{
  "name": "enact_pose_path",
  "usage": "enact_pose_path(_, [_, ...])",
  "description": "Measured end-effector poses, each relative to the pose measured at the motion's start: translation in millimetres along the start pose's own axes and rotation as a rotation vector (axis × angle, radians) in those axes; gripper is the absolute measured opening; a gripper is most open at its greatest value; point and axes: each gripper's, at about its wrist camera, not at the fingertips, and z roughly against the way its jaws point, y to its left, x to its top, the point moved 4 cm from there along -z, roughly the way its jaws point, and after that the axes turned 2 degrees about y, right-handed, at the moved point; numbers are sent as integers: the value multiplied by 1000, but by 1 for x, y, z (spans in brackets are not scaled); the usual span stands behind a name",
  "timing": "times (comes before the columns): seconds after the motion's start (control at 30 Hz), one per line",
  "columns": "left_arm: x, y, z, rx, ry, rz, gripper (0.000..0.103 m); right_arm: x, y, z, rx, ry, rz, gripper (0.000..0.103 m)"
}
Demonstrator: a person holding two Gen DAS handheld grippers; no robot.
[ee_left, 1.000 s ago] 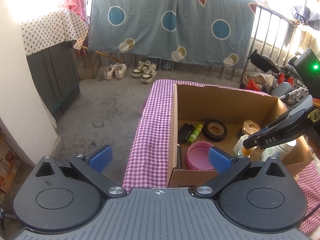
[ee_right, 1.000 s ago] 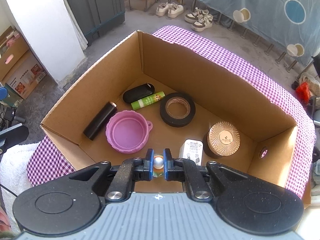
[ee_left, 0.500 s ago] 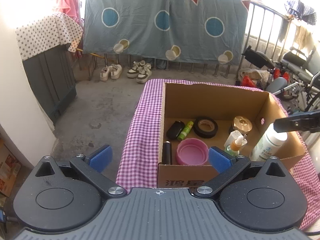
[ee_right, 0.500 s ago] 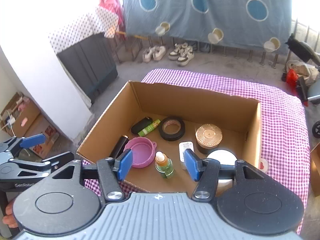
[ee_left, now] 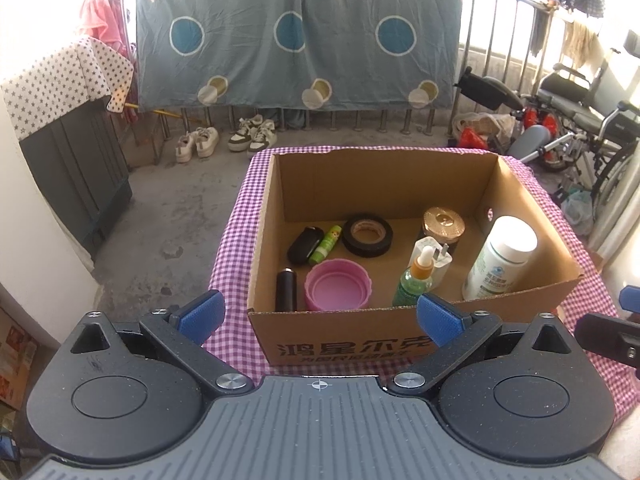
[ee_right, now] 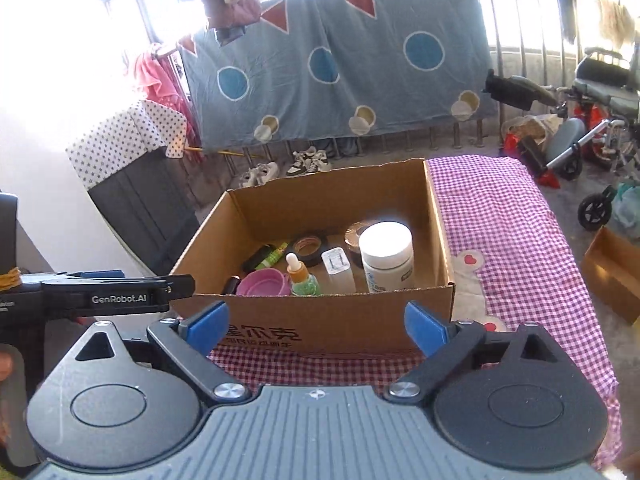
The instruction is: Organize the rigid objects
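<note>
both claws empty, items boxed

left claw (ee_left: 318,316) spread wide, holding nothing. cardboard box (ee_left: 340,346) on checked desk (ee_left: 232,240) contains, left to right: black cylinder (ee_left: 285,290), pink lid (ee_left: 338,290), dropper bottle (ee_left: 416,280), white bottle (ee_left: 500,258). right claw (ee_right: 318,322) likewise wide, empty.

The cardboard box (ee_left: 404,184) is free at the back; bottles (ee_left: 500,258) crowd its front.
</note>
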Motion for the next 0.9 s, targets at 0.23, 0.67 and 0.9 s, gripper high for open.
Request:
enact_pose_path(0.23, [-1, -5, -7, 38, 25, 17, 103, 9, 7, -32, -59, -12, 36, 99])
enact_pose_path(0.67, [3, -7, -10, 45, 22, 18, 103, 6, 4, -52, -101, 27, 32, 100])
enact_pose_path(0.9, [5, -8, -11, 62, 13, 10, 103, 6, 2, -56, -105, 38, 29, 100])
